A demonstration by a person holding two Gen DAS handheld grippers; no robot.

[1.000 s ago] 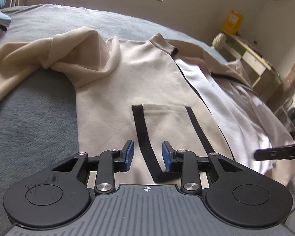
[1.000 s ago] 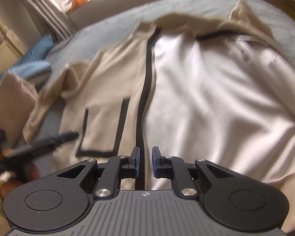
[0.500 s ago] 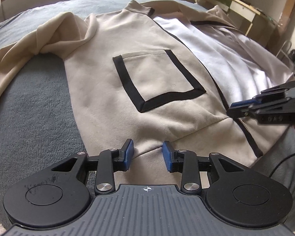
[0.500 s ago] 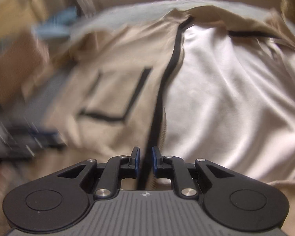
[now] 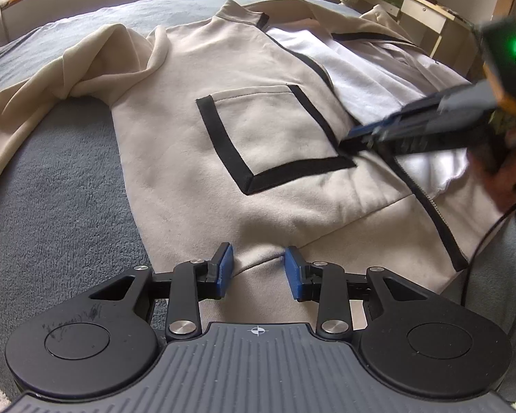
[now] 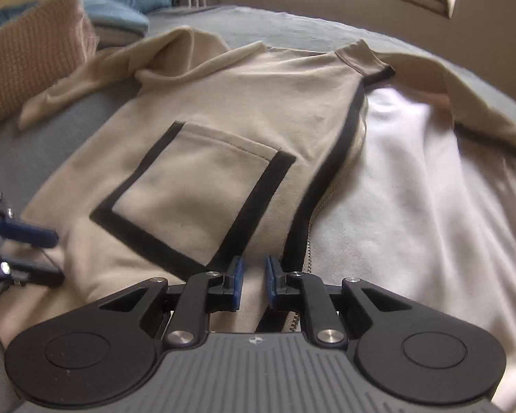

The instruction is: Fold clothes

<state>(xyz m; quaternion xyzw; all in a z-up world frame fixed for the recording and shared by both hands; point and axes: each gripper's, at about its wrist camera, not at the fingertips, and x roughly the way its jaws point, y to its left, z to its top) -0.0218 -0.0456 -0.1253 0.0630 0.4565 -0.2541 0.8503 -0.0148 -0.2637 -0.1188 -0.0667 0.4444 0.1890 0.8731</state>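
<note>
On the bed: a beige zip jacket [image 5: 196, 158] lies spread on the grey bedcover [image 5: 58, 206], front up, collar toward the far side.
Jacket fabric: soft beige fleece with black trim along the zip edge and at the collar end.
Pocket: a patch pocket [image 5: 268, 134] on the closed front panel, bordered in black on three sides, its top edge plain.
Lining: the other front panel is thrown open, showing pale white lining [image 6: 412, 179].
Sleeve: one sleeve [image 5: 51, 93] is bunched in folds beside the shoulder, trailing onto the bedcover.
Hem: a shallow crease runs across the lower panel near the bottom edge.
Left gripper [image 5: 258, 268]: released, jaws parted over the hem, a ridge of fabric between them, the pads not pressing it.
Right gripper [image 6: 254, 275]: jaws nearly closed with a narrow gap, low over the black zip edge by the pocket corner; whether it pinches cloth I cannot tell.
Beyond the jacket: folded blue cloth [image 6: 120, 13] and a knitted tan piece [image 6: 27, 58].
</note>
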